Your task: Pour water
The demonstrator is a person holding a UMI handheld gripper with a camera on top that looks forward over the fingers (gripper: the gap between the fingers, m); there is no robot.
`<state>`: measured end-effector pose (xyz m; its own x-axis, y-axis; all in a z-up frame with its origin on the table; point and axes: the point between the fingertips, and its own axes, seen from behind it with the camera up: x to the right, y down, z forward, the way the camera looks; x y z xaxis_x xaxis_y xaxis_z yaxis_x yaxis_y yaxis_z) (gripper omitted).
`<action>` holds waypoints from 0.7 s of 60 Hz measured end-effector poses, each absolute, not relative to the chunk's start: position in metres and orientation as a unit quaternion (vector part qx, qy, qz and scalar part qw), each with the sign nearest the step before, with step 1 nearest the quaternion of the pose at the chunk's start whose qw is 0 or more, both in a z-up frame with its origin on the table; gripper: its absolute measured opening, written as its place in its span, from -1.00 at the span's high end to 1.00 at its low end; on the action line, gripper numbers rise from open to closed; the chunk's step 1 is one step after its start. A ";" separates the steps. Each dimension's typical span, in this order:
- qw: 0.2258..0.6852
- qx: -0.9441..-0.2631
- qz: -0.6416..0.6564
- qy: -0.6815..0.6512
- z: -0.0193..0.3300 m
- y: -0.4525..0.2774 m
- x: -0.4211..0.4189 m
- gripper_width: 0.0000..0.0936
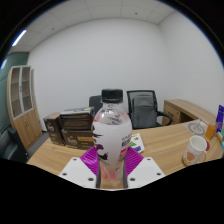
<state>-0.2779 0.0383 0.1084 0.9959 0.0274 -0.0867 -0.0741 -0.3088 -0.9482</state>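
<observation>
We see a plain office room with white walls and a panelled ceiling. Well beyond the jaws and off to their left stands a tall cabinet (22,103) with glass doors. Straight beyond the jaws, at the far side of the desk, two black office chairs (143,106) stand against the back wall. The wooden desk (165,140) spreads out ahead of the jaws and to both sides. Another wooden desk surface (190,108) runs along the wall far to the right of the jaws.

On the desk, ahead and to the left of the jaws, sit several cardboard boxes (70,128), packed close together. Between the jaws stands a clear plastic bottle (111,135) with a white cap, upright, its pale label facing us. Our gripper (112,163) has its jaws closed in on the lower part of the bottle, and the purple pads (92,158) lie against its sides, so the jaws are pinching the bottle. We cannot tell whether the bottle's base rests on the desk.

Ahead and to the right of the jaws, a white cup (195,148) stands on the desk, and some small, colourful items lie just beyond it, too small to make out.
</observation>
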 end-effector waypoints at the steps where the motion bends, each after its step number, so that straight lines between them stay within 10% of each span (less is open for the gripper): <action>1: 0.590 -0.806 0.050 0.018 0.114 0.037 -0.277 0.36; 24: 0.504 -0.653 0.479 0.302 0.258 0.005 -0.228 0.37; 42: 0.346 -0.455 0.671 0.473 0.236 0.023 -0.148 0.37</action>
